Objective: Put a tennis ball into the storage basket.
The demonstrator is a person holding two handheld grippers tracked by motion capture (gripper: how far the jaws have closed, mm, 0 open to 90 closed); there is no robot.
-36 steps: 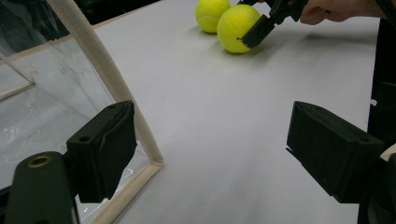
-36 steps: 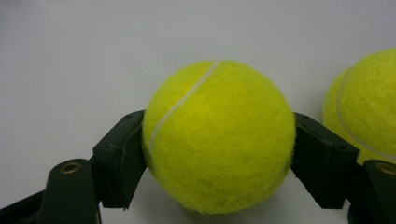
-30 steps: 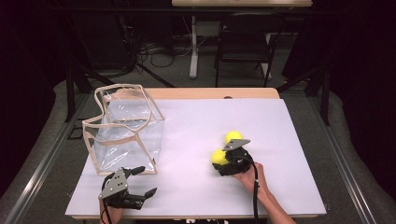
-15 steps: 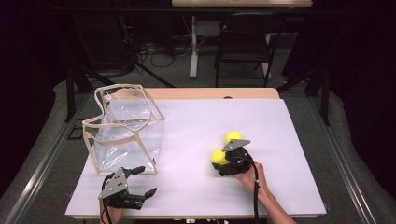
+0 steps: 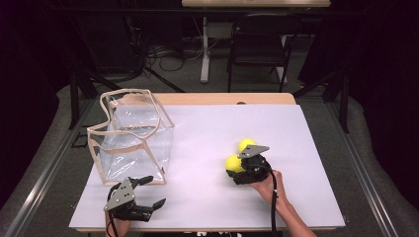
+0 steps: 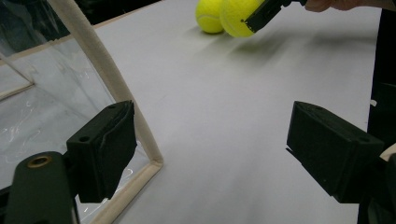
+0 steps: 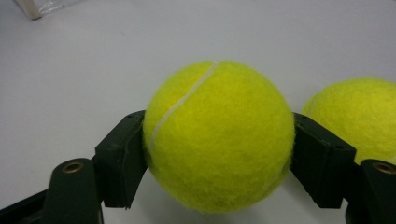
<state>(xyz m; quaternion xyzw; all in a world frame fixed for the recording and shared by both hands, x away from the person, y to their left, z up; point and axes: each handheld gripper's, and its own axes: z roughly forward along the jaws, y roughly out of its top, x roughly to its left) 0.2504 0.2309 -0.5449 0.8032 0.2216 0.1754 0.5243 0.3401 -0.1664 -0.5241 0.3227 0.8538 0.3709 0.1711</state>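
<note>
Yellow ball held: we had the right tongs clamped on a fuzzy yellow tennis ball, one black pad against each side, over the right part of the counter.
Second ball: another yellow tennis ball lay just beside the held one, on the white counter.
Left tongs: our left tongs stood wide apart with nothing between them, near the front left edge.
Bag: a clear plastic bag with beige trim stood open at the left, its corner close to the left tongs.
</note>
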